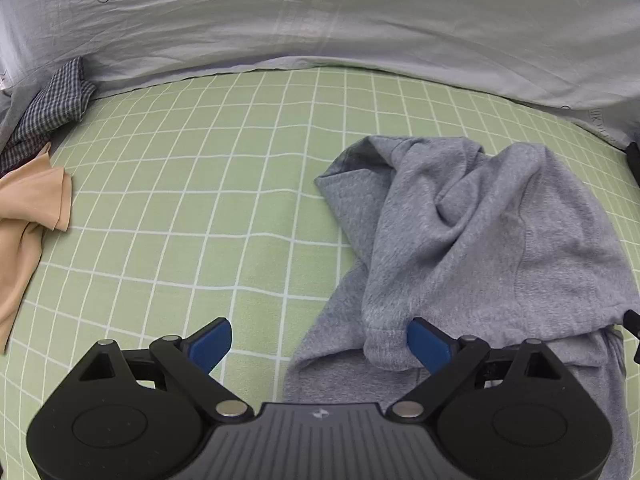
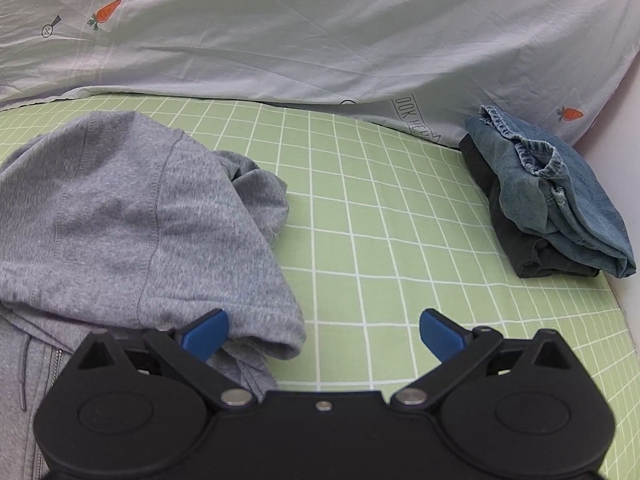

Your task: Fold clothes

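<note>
A crumpled grey zip hoodie (image 1: 480, 232) lies on the green checked bed sheet (image 1: 200, 200). In the left wrist view my left gripper (image 1: 320, 332) is open wide; a grey sleeve cuff (image 1: 386, 348) hangs just inside its right finger, and the left pad stands clear over the sheet. In the right wrist view the hoodie (image 2: 120, 216) fills the left side, with its zip and drawcord at the lower left. My right gripper (image 2: 324, 320) is open wide too, its left finger against the hoodie's cuffed edge (image 2: 280, 340) and its right finger over bare sheet.
A bunched white quilt with carrot prints (image 1: 320, 20) walls off the far side. A plaid garment (image 1: 56, 96) and a beige garment (image 1: 28, 208) lie at the left. A folded denim piece (image 2: 552, 200) rests on a dark folded garment (image 2: 532, 256) at the right edge.
</note>
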Demonstrator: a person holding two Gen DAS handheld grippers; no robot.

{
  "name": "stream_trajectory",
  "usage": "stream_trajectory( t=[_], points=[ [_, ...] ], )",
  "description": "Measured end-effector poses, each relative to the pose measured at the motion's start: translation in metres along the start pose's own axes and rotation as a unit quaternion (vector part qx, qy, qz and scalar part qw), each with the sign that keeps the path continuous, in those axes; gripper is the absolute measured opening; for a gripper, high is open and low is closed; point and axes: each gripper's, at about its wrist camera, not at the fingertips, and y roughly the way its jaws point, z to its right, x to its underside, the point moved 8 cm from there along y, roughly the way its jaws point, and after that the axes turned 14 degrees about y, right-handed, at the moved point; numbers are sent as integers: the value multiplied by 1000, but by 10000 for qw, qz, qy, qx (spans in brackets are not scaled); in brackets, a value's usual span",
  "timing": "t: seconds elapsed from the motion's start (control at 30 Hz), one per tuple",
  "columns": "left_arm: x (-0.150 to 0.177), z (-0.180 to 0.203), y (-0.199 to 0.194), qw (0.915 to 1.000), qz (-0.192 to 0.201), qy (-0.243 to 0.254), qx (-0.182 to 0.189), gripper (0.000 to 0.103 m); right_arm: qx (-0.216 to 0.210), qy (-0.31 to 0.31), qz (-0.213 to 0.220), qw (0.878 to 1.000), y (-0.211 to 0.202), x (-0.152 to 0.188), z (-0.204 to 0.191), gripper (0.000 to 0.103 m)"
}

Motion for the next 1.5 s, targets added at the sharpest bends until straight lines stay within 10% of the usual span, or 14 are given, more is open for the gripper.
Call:
stream_trajectory(
  t=[0.27,0.63,1.07,1.5],
  points=[
    [-7,-20,-12,9942,539,-849,367,95,-323,292,108,9990,-8,-6,4,103],
    [16,-38,-49,9928,911,-761,139,95,-920,899,396,9909,-56,-2,28,103],
    [124,-19,-56,9999,-133,14,38,94,-967,2594,-1374,9510,-63,115,83,78],
    [190,-8,-52,9971,-664,178,316,91,-1135,2813,-1534,9405,-98,167,85,63]
  ],
)
